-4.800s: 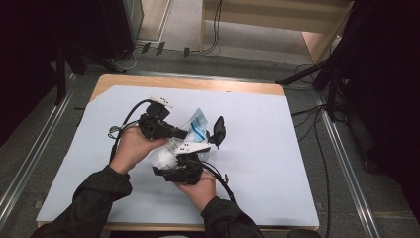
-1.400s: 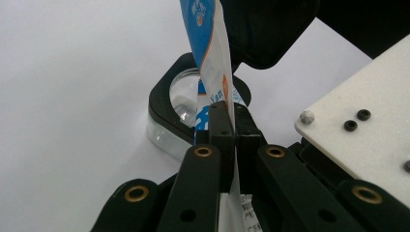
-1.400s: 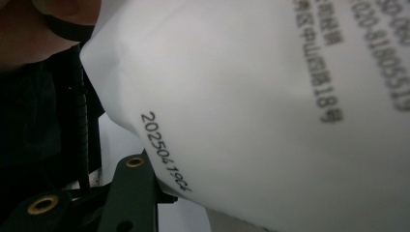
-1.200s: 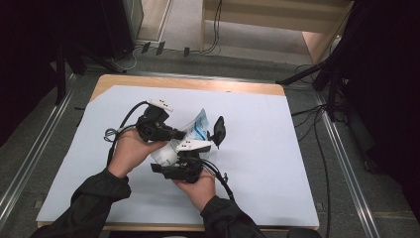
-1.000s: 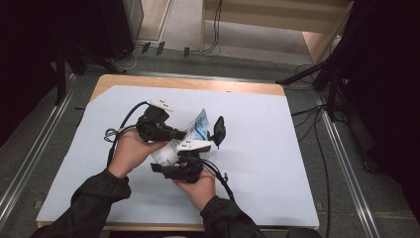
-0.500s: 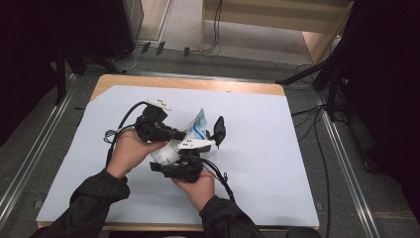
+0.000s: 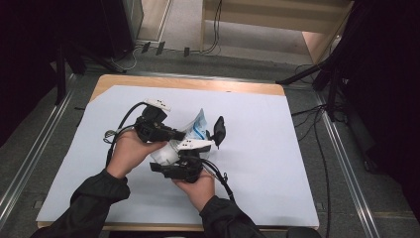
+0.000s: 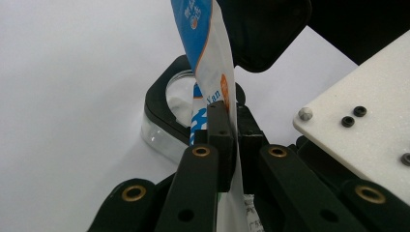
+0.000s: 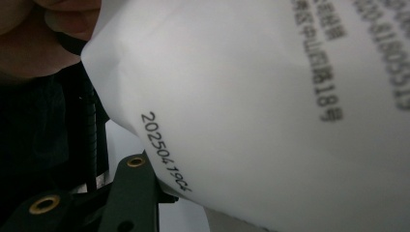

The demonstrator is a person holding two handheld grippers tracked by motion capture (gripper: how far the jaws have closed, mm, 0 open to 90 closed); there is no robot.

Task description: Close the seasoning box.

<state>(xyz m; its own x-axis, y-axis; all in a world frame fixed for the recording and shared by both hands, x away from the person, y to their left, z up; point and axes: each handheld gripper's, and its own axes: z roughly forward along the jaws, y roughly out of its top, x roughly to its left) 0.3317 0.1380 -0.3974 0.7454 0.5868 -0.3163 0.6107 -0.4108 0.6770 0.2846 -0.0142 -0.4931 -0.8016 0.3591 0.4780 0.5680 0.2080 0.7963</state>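
Note:
A white and blue printed bag [image 7: 197, 124] stands upright between my two grippers at the mat's middle. My left gripper [image 8: 237, 140] is shut on it, pads pinching the bag's [image 8: 208, 53] thin edge. Just beyond sits a clear container [image 8: 176, 94] with a black rim, its black flip lid [image 7: 218, 130] raised. My right gripper [image 7: 198, 151] reaches in from below, white plate [image 8: 358, 111] on top. In the right gripper view the bag's white back [image 9: 270, 111] with a printed date is pressed close and hides the gap; one black finger [image 9: 135, 193] shows.
A pale mat [image 7: 297, 163] covers the wooden table [image 7: 188, 82]. Black cables [image 7: 223, 178] trail from both grippers toward the person. Metal floor rails [image 7: 346, 163] run along both sides, and a wooden frame with cables stands behind the table.

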